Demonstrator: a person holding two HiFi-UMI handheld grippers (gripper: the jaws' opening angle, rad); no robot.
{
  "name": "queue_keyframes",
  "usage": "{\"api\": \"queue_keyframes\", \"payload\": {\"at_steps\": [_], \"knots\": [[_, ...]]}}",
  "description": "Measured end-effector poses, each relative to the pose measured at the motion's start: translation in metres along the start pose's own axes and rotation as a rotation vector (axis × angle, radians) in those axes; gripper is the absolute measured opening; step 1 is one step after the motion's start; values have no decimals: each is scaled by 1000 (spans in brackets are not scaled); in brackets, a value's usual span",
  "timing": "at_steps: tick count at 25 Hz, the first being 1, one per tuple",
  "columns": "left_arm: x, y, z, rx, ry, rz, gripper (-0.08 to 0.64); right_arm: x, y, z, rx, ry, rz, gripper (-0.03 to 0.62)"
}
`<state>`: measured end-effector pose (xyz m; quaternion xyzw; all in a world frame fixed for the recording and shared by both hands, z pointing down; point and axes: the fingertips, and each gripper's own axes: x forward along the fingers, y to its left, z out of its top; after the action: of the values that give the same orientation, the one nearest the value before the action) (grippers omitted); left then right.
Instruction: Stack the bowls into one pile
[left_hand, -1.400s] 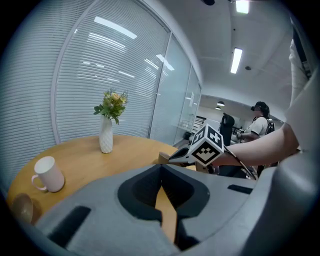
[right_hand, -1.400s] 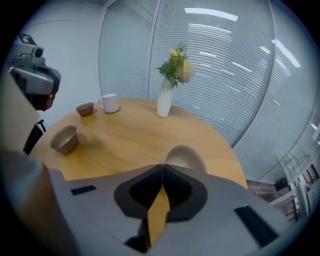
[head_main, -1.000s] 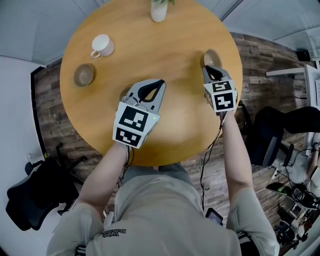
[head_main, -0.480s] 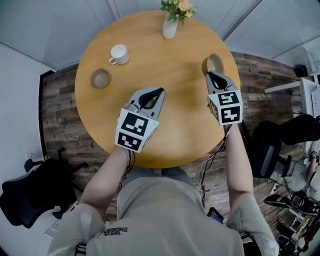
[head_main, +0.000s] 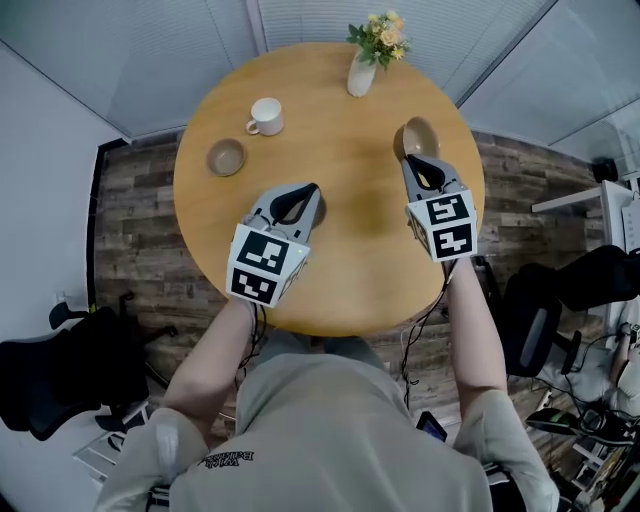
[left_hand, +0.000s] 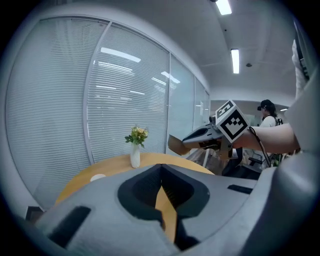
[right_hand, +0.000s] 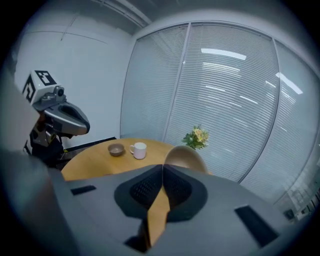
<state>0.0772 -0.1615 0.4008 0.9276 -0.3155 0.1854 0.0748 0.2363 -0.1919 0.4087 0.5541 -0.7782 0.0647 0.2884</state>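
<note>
Moved inward, right hand-held gripper (head_main: 418, 163) pinches tilted tan bowl (head_main: 421, 137); left hand-held gripper (head_main: 307, 191) closed.

The round bench (head_main: 340, 250) was pale wood, smooth, with a soft satin sheen. At two o'clock on it the tan bowl (head_main: 420, 138) looked smooth and matt. The small brown bowl (head_main: 226, 157) at ten o'clock had a dull finish, and the white mug (head_main: 266, 116) at eleven looked glossy. The left gripper (head_main: 303, 192) and right gripper (head_main: 420, 165) had matt grey plastic shells, and black inner faces on the jaws with a fine dotted texture. The plank floor (head_main: 130, 250) was dark, rough-grained wood.
</note>
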Motion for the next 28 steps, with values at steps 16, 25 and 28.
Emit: {"api": "queue_keyframes", "payload": {"at_steps": [16, 25, 28], "knots": [[-56, 39, -12, -50, -10, 128, 20, 19, 82, 37, -51, -39, 182, 31], [-70, 53, -31, -69, 16, 161, 20, 40, 127, 35, -105, -7, 279, 31], [-71, 58, -38, -80, 28, 166, 20, 47, 141, 32, -118, 8, 312, 29]]}}
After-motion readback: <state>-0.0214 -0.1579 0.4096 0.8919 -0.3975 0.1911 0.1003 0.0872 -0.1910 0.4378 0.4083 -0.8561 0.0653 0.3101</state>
